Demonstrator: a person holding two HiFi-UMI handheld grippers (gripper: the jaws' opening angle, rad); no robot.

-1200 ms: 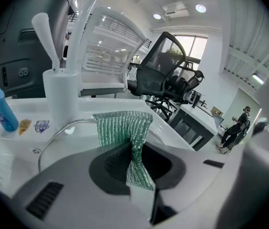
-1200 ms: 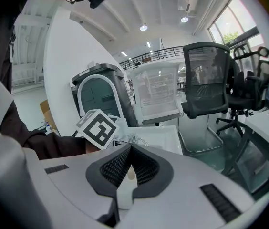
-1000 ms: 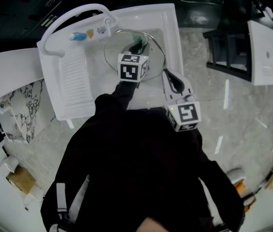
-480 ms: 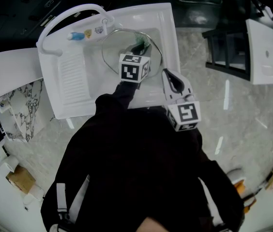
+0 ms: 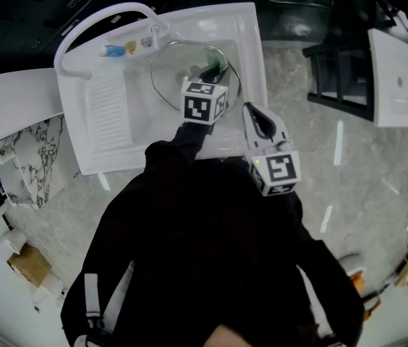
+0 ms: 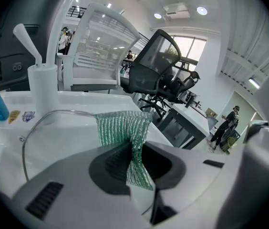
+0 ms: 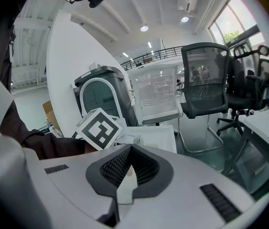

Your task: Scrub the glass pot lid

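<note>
The glass pot lid [image 5: 181, 69] lies in the basin of the white sink [image 5: 256, 43]; its rim [image 6: 44, 116] curves across the left gripper view. My left gripper [image 5: 210, 73] reaches over the lid's right part and is shut on a green mesh scrub cloth [image 6: 124, 128], which sticks out past the jaws toward the glass. Whether the cloth touches the lid is hidden by the gripper. My right gripper [image 5: 250, 114] hangs over the sink's front right corner, shut with nothing held [image 7: 129, 151], beside the left gripper's marker cube [image 7: 98, 128].
A ribbed drainboard [image 5: 107, 114] forms the sink's left half. A blue bottle [image 5: 111, 51] and a white brush holder [image 6: 42, 87] stand at the sink's back edge. A black rack [image 5: 341, 78] and a second white sink [image 5: 403, 78] stand to the right.
The left gripper with the cloth has shifted slightly over the lid, and the lid sits a little further left in view. The right gripper has stayed put.
</note>
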